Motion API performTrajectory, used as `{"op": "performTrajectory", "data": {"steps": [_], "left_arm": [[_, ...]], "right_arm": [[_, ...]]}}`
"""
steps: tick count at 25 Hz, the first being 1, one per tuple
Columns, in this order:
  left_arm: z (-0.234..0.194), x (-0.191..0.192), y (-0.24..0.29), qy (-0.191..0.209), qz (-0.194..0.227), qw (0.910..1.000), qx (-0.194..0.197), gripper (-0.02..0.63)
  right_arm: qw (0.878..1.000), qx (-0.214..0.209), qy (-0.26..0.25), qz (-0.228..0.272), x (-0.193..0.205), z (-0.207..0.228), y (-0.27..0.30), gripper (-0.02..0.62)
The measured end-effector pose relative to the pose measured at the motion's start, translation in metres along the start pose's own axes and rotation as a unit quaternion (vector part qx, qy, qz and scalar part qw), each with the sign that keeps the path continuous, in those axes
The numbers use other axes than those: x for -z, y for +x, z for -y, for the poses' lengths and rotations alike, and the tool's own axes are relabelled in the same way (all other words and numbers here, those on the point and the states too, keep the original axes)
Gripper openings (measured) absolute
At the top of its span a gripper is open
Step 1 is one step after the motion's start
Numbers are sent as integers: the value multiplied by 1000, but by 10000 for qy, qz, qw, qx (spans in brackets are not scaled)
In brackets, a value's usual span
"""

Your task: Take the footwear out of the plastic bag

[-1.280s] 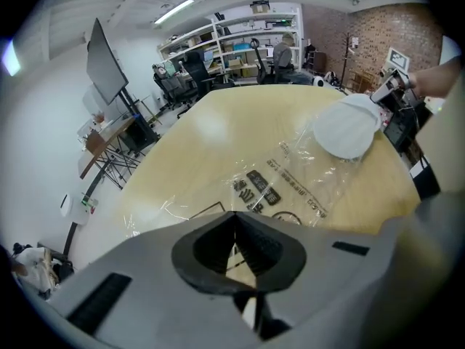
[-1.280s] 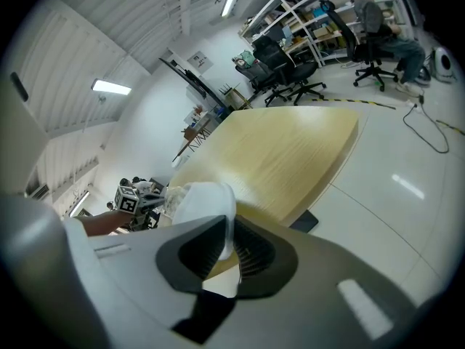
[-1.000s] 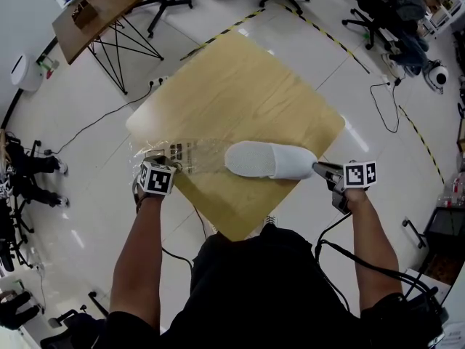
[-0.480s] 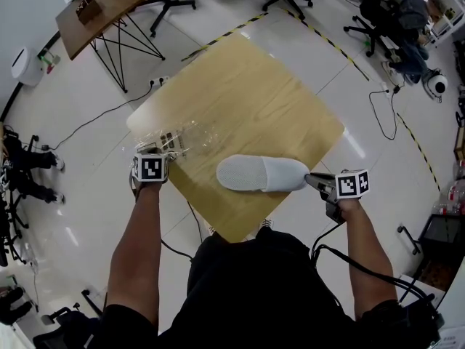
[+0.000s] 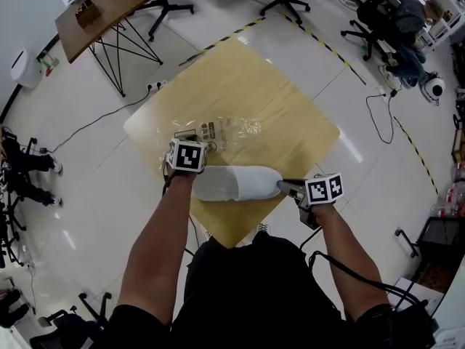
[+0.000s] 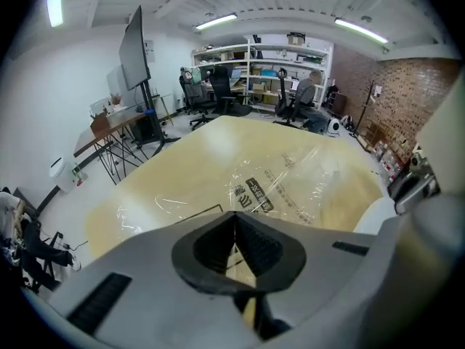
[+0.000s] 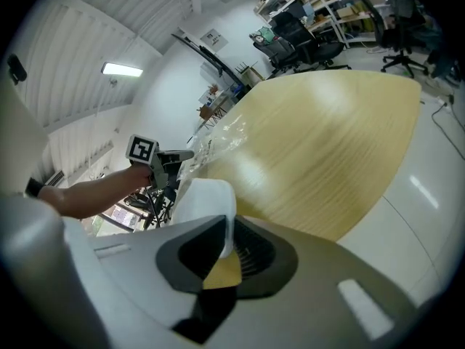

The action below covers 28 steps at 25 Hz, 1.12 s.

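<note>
- On the bench [image 5: 294, 111], a square top of pale, smooth wood grain set corner-on to you, both task things sit toward your near side.
- Beyond your hands the plastic bag [image 5: 231, 128] lies flat and slack. It is clear, thin, crinkly film with a dark printed label. It looks empty, so the removal itself reads as done.
- Nearer you, the slipper [image 5: 236, 183] is fully clear of the bag, stretched across the near part of the bench between your two hands. It is white, soft and fabric-covered, and its rounded closed toe points to your left.
- Your right tongs [image 7: 227, 242] are clamped on the slipper's heel end, with the thin white rim pinched between the ribbed black pads.
- Your left tongs [image 6: 234, 227] are closed with the pads meeting, and their tips are at the bag's near edge. Whether a sliver of film is caught in them cannot be told.
- What looks left, as a judgement, is to set the slipper down and let go. Only one slipper shows, and none is visible inside the bag.
</note>
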<state>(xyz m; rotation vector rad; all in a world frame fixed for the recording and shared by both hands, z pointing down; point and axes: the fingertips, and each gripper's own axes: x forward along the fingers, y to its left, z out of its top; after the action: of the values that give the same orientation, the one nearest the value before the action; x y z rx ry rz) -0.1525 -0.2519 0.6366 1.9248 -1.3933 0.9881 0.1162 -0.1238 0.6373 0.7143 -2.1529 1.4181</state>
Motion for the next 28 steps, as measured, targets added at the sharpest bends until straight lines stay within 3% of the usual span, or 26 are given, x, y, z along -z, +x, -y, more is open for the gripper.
{"op": "performTrajectory", "data": {"steps": [2,7,10,12,13,17,19,21,24,28], "left_arm": [[17,-7,2,78,-58,9999,107,19],[43,-11,-4,42,-114,9985,538,145],[38,-22,-23,93,238,9983,519,147],[33,-17,-44,-14,463,9978,478,141],[31,-11,-56,-109,569,9974,431,131],[27,21,-125,-639,1103,9917,174,60],[34,48,-163,-998,1315,9862,86,24],[46,78,-197,-1346,1364,9815,49,8],[67,126,-233,-1743,1152,9779,66,8],[73,161,-266,-1905,1037,9762,0,8]], "right_arm": [[10000,32,-5,-11,-1,-4,7,40],[9998,125,-50,-130,-2,-6,12,54],[9984,293,-438,-182,-8,-2,15,85],[9955,411,-808,-283,-6,-2,12,230],[9940,486,-947,-261,-5,-2,6,265],[9889,690,-1213,514,-21,-11,-32,267],[9848,542,-1322,988,-29,-25,-49,200],[9833,127,-1391,1169,-26,-45,-57,5],[9819,-656,-1456,1017,-12,-82,-58,2],[9779,-1030,-1398,1168,1,-118,-66,2]]}}
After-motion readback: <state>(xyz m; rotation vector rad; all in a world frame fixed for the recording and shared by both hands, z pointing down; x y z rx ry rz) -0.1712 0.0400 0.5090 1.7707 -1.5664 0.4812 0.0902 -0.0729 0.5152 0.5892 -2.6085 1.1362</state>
